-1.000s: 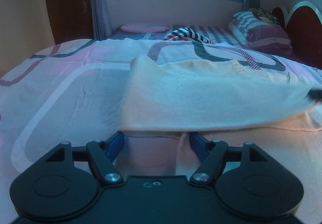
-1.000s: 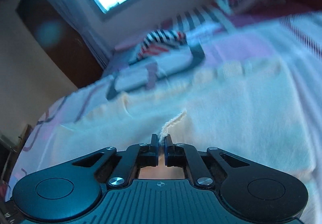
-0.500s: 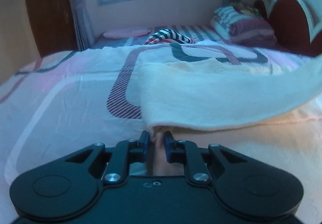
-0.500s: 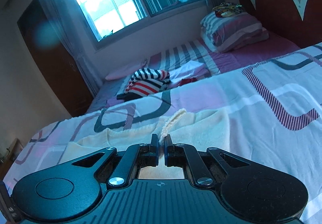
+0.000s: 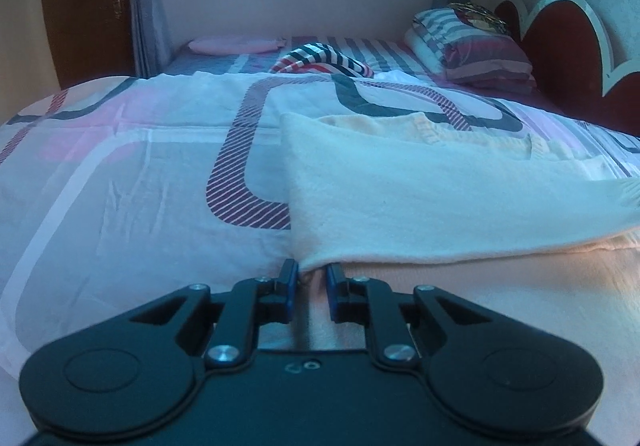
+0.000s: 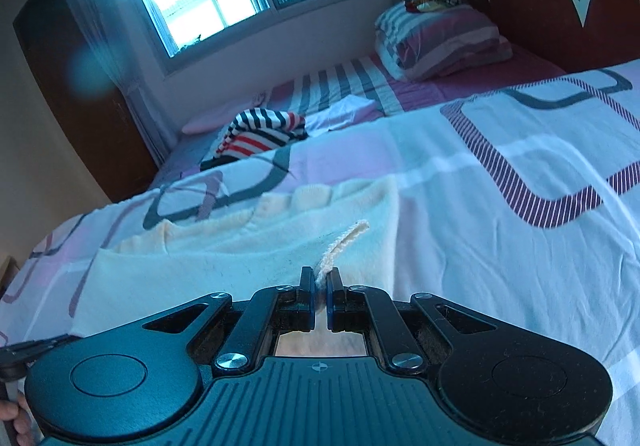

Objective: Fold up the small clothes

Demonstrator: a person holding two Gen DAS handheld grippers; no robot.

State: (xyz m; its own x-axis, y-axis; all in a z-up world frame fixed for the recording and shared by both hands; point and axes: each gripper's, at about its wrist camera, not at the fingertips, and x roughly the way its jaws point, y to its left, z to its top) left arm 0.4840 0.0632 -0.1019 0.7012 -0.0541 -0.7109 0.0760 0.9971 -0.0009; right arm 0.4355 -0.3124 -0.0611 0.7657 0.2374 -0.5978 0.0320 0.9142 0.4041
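A cream knitted garment [image 5: 420,197] lies partly folded on the patterned bedspread [image 5: 120,185]. My left gripper [image 5: 312,274] sits low at the garment's near left corner, its blue pads narrowed onto the folded edge, which bunches between them. My right gripper [image 6: 319,282] is shut on a ribbed hem strip of the same cream garment [image 6: 240,246]; the strip sticks up past the pads. The garment's folded-over layer stretches between the two grippers.
A red, white and dark striped garment [image 5: 320,59] lies heaped further back on the bed, with a pink pillow [image 5: 236,45] behind it. A striped pillow [image 6: 440,41] rests against the dark red headboard [image 5: 568,45]. A window and a wooden door stand beyond.
The left jaws went from wide open to closed on the garment's corner. The right gripper moved sideways with the hem, laying the upper layer further across the garment.
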